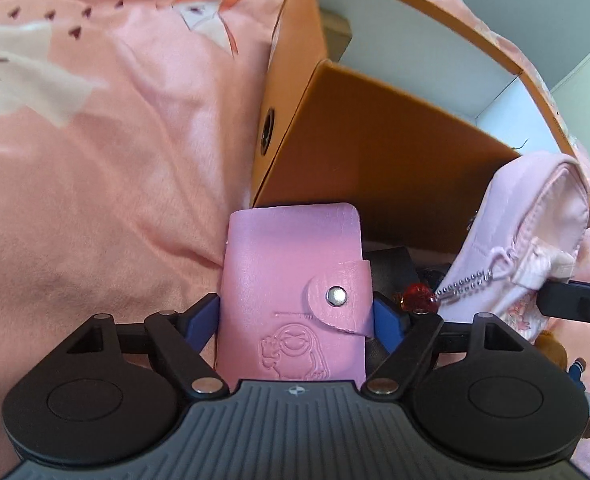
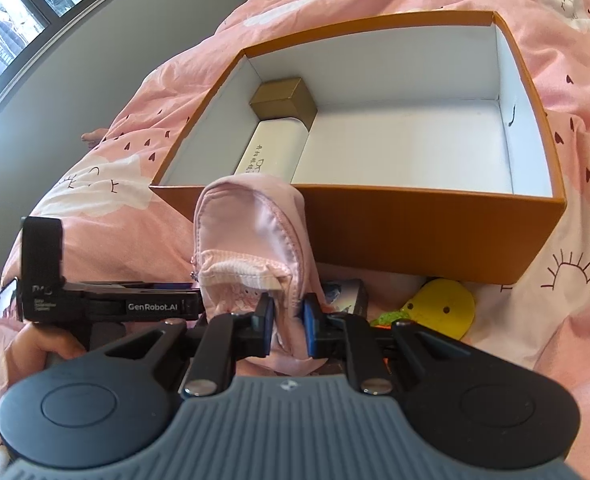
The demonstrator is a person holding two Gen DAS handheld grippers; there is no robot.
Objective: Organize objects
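My left gripper [image 1: 295, 312] is shut on a pink card wallet [image 1: 291, 276] with a snap flap, held upright just in front of the orange box [image 1: 395, 148]. My right gripper [image 2: 289, 318] is shut on a pale pink mini backpack pouch [image 2: 251, 236], held up before the near wall of the orange box [image 2: 427, 232]. The pouch also shows in the left wrist view [image 1: 523, 232], with a ball chain and a red bead [image 1: 417, 294]. The box is open, white inside, and holds a gold-capped white case [image 2: 273, 136] at its left side.
The box sits on a pink quilt [image 1: 95, 160]. A yellow toy [image 2: 441, 306] and a small dark box [image 2: 349, 294] lie on the quilt in front of the box. The left gripper body [image 2: 107, 304] is at the left of the right wrist view. A window wall [image 2: 35, 52] stands behind.
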